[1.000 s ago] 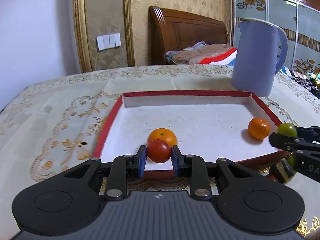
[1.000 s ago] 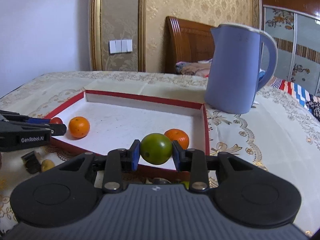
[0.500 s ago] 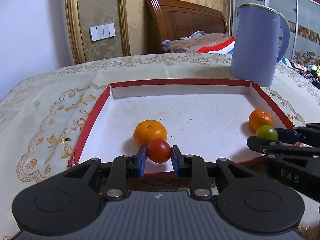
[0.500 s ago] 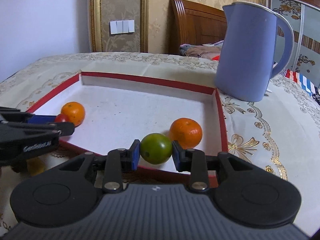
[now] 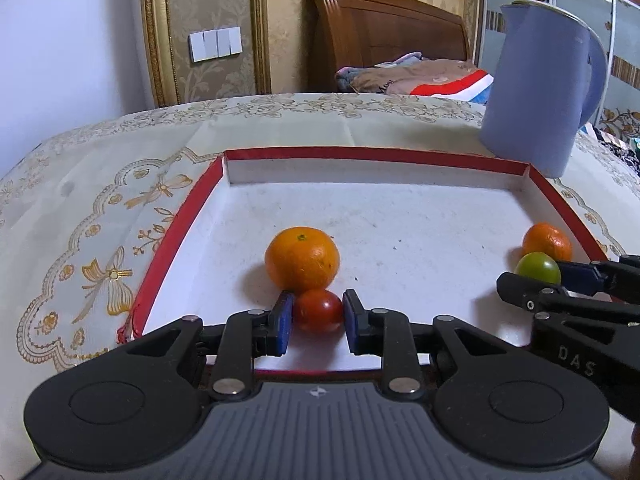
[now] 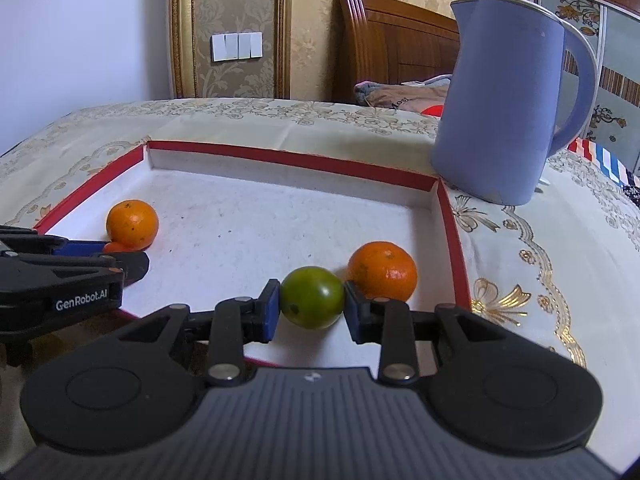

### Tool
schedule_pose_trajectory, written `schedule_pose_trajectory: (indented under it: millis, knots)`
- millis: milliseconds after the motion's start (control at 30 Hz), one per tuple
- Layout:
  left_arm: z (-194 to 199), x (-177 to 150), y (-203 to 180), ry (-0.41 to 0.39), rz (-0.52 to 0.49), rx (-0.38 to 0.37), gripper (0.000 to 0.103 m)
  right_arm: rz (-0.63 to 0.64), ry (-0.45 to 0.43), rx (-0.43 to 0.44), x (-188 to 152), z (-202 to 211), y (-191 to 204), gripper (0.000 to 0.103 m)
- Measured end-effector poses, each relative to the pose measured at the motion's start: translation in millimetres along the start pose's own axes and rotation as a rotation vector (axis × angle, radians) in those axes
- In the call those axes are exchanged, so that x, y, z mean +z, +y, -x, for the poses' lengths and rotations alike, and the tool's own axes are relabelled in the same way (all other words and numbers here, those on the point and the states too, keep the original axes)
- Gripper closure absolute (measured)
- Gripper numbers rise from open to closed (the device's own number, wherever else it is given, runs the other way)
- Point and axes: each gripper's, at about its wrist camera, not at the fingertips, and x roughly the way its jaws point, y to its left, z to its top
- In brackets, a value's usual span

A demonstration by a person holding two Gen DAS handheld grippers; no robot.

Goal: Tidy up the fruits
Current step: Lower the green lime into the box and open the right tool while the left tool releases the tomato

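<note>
A shallow red-rimmed white box (image 5: 180,224) (image 6: 450,216) lies on the table. My left gripper (image 5: 317,322) is shut on a small red tomato (image 5: 318,311) low over the box's near side, right against an orange (image 5: 302,258). My right gripper (image 6: 311,312) is shut on a green fruit (image 6: 313,297) low over the box's near right corner, beside a second orange (image 6: 382,271). Each gripper shows in the other's view: the right one (image 5: 560,292) and the left one (image 6: 72,268).
A tall blue jug (image 5: 540,88) (image 6: 508,96) stands on the embroidered tablecloth (image 5: 80,208) just behind the box's far right corner. A wooden bed headboard (image 5: 380,32) and a wall are behind the table.
Both grippers have moved forward and down over the box's near edge with their fruits. The tomato now sits against the left orange, the green fruit beside the right orange.
</note>
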Motion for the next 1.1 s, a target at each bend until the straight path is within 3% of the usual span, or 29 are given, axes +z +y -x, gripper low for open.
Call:
schedule_pose_trajectory:
  millis: [567,667,733,767,867,1100]
  knots:
    - [-24.8,18.1,2.9,-0.038,0.018,0.057,0.075,-0.057,0.014,-0.075,16.9,-32.7,-10.8,0.072]
    - [-23.5,16.7,4.0,-0.038,0.03,0.06,0.07,-0.07,0.017,-0.065,16.4,-31.6,-12.3,0.071]
    - [-25.1,16.6,4.9,-0.024,0.03,0.083,0.039,-0.081,0.022,-0.053,16.5,-30.5,-14.7,0.068]
    - [-25.0,16.1,5.5,-0.023,0.038,0.096,0.035,-0.089,0.022,-0.044,16.4,-29.8,-15.5,0.064]
    - [-17.6,14.7,4.4,-0.059,0.019,0.071,0.035,-0.08,0.025,-0.027,14.6,-27.5,-12.3,0.052]
    - [-11.6,8.3,-5.7,-0.098,-0.047,0.112,0.034,-0.066,0.001,-0.018,10.1,-17.2,-7.4,0.042]
